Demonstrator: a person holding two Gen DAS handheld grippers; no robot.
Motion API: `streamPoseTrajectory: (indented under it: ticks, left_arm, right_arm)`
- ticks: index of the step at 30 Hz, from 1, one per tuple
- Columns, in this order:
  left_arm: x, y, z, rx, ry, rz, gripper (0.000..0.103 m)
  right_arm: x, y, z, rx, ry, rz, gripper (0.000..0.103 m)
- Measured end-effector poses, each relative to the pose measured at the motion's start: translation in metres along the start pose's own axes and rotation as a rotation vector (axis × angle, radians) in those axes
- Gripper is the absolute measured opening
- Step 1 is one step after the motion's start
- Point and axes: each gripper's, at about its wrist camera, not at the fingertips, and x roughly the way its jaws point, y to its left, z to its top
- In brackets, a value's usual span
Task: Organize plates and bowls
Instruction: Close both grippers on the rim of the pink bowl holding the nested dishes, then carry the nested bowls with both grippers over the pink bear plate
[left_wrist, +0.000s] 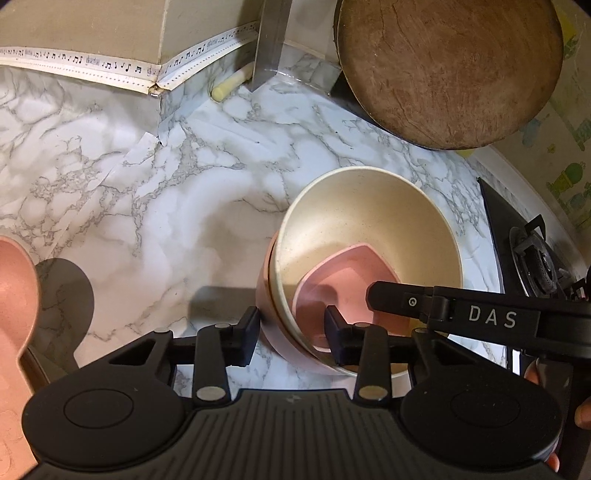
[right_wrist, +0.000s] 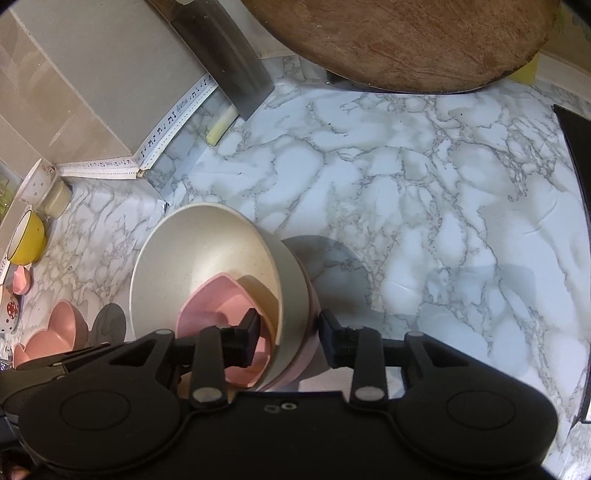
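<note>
A cream bowl (left_wrist: 373, 221) is nested in a pink bowl (left_wrist: 263, 288) on the marble counter, with a small pink heart-shaped dish (left_wrist: 351, 280) inside it. My left gripper (left_wrist: 291, 332) is open, its jaws straddling the near-left rim of the stack. In the right wrist view the same cream bowl (right_wrist: 207, 254) holds the pink dish (right_wrist: 221, 306). My right gripper (right_wrist: 290, 336) is open and straddles the stack's right rim, one finger inside, one outside. The right gripper's body shows in the left wrist view (left_wrist: 480, 314).
A round wooden board (left_wrist: 447, 70) leans at the back with a cleaver (left_wrist: 271, 40) beside it. A gas stove (left_wrist: 532, 258) is at the right. Pink heart bowls (right_wrist: 55, 332), a yellow bowl (right_wrist: 27, 236) and small dishes sit at the left. A pink dish (left_wrist: 14, 295) lies at my left.
</note>
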Motion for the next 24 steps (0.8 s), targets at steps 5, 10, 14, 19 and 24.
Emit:
streamPoseTrajectory:
  ticks: [5, 10, 14, 19, 24]
  left_arm:
    - [-0.022, 0.0, 0.0, 0.003, -0.029, 0.005, 0.037]
    - [-0.055, 0.006, 0.0, 0.005, -0.065, 0.024, 0.037]
    - [-0.083, 0.019, -0.004, -0.011, -0.093, 0.052, 0.037]
    - [-0.116, 0.043, -0.013, -0.05, -0.127, 0.101, 0.036]
    - [-0.149, 0.073, -0.023, -0.095, -0.159, 0.157, 0.036]
  right_arm:
    - [-0.013, 0.008, 0.0, -0.02, -0.019, 0.003, 0.032]
    - [-0.032, 0.028, 0.0, -0.048, -0.047, 0.019, 0.032]
    - [-0.045, 0.052, -0.001, -0.083, -0.057, 0.045, 0.032]
    - [-0.052, 0.088, -0.007, -0.141, -0.058, 0.09, 0.032]
    - [-0.053, 0.13, -0.017, -0.207, -0.053, 0.143, 0.032]
